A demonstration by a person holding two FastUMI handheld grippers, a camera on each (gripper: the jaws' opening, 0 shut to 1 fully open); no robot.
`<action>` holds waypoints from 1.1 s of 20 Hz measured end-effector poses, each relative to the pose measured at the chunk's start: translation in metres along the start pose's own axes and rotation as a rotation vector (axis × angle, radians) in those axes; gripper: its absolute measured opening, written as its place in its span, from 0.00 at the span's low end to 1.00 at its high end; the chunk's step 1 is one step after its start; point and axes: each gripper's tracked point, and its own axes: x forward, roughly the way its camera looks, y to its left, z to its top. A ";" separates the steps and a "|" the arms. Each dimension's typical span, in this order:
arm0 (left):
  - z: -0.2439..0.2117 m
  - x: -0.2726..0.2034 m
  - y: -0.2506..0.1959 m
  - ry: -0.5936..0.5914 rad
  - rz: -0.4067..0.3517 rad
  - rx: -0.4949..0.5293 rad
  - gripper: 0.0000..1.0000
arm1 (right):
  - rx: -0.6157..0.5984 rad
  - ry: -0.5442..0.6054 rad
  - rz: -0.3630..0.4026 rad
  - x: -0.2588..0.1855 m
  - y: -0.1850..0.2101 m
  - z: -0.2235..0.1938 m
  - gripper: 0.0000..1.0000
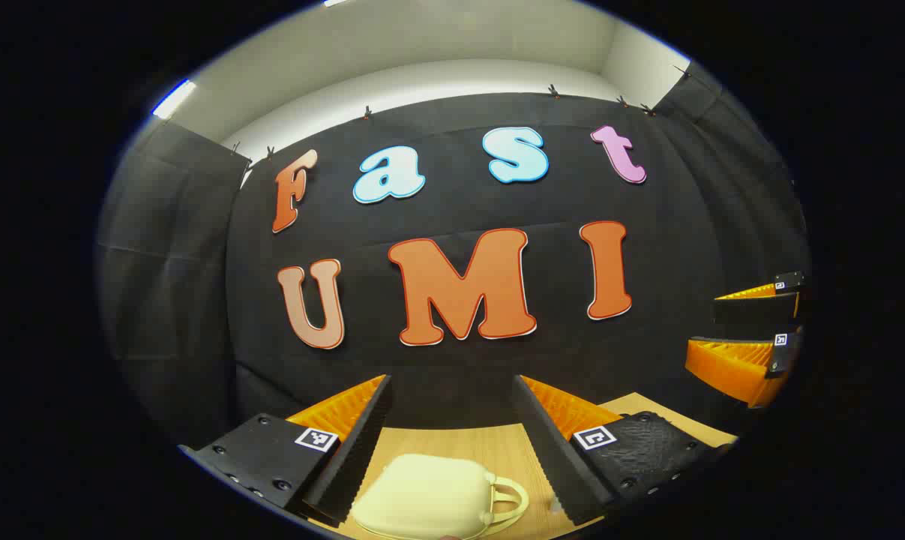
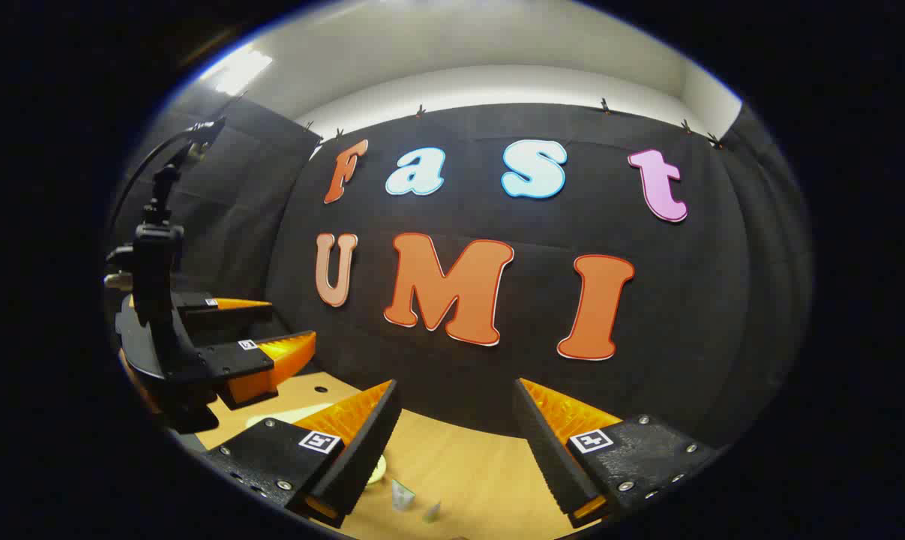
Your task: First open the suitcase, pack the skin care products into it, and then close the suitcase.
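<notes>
I have the table low in both views, with the closed suitcase lying on it just below my left gripper, whose jaws stand apart and empty. My right gripper is likewise spread over the small tubes. Both hang high, so I judge a blind descent could knock the tubes over.

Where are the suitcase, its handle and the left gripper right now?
suitcase [image 1: 422, 495], left gripper view, top shell.
handle [image 1: 513, 501], left gripper view, loop's outer curve.
left gripper [image 1: 452, 442], left gripper view, midway between fingertips.
</notes>
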 end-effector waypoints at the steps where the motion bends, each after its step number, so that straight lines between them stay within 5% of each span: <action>1: -0.001 0.001 -0.003 0.004 -0.013 -0.006 1.00 | 0.027 -0.010 -0.001 0.003 -0.004 0.004 0.95; 12: -0.024 -0.012 0.005 0.050 0.026 -0.024 0.98 | 0.043 0.012 -0.041 -0.006 -0.032 -0.020 0.95; 22: -0.034 -0.007 -0.036 0.003 -0.039 0.121 0.98 | -0.036 -0.024 -0.072 -0.009 -0.042 -0.019 0.95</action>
